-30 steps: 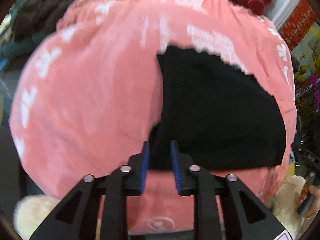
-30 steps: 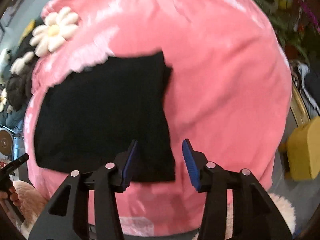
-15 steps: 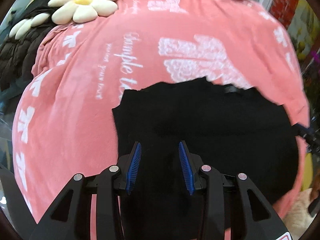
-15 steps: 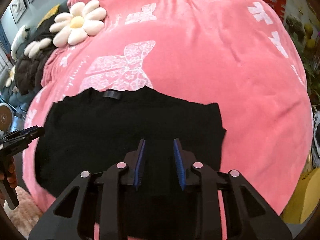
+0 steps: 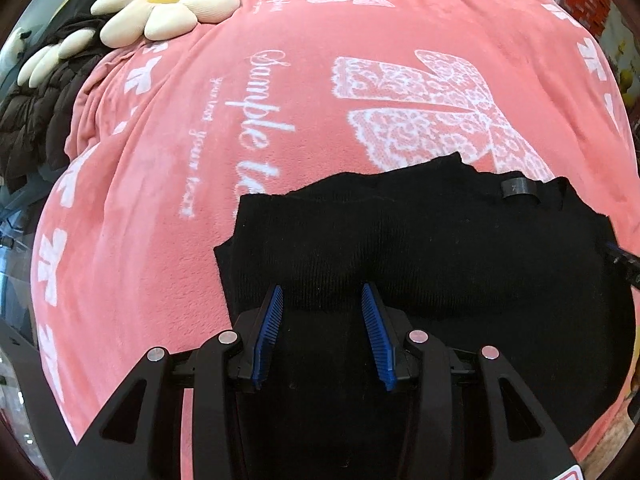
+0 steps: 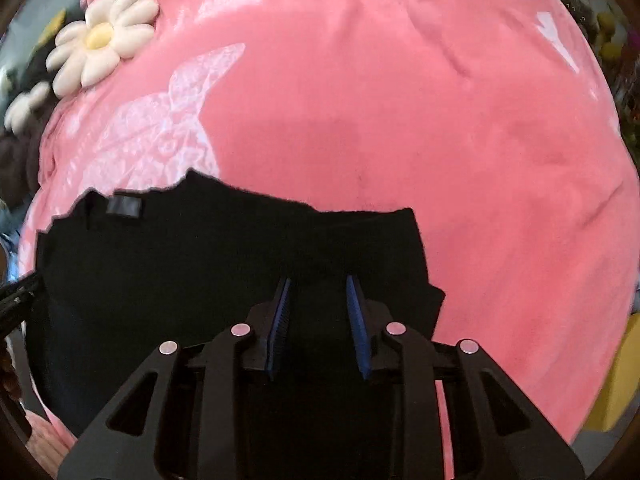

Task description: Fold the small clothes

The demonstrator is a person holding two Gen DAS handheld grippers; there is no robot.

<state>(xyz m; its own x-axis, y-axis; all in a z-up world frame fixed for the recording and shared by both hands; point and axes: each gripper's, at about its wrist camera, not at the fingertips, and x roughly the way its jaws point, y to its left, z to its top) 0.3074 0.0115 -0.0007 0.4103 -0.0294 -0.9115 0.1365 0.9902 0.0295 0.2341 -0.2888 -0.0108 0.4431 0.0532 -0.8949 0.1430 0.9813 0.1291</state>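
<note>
A: Left gripper [image 5: 322, 300]?

B: Jaws part-open, they've just been opening. Black knit garment [image 5: 420, 248] runs under and between the blue pads [image 5: 266, 336], a raised ridge of fabric at the tips. Can't tell if the pads press it or it's released.

A: Right gripper [image 6: 318, 292]?

B: Narrower gap, jaws came closer in the last second. Same black garment [image 6: 200, 264] between the pads [image 6: 358, 324]. Black on black, so can't tell whether it's gripped.

A: Where's the garment?

B: Lying on the pink fleece blanket [image 5: 168, 184] with white bow print and script, near the blanket's close side. Neck label [image 5: 518, 188] at the far edge. The blanket drapes over something rounded.

A: Hidden bits?

B: The garment's near part is behind the gripper bodies in both views. The right wrist view is blurred. A dark tool tip [image 5: 622, 262] pokes in at the right edge of the left view, cut off.

A: Edges, room?

B: Garment's left edge [image 5: 224, 272] sits just beside the left gripper, and its right edge [image 6: 428, 272] just beside the right one. Bare blanket beyond on both sides and ahead. Daisy cushion [image 5: 168, 0] and a dark puffer jacket [image 5: 40, 112] at far left, well apart.
</note>
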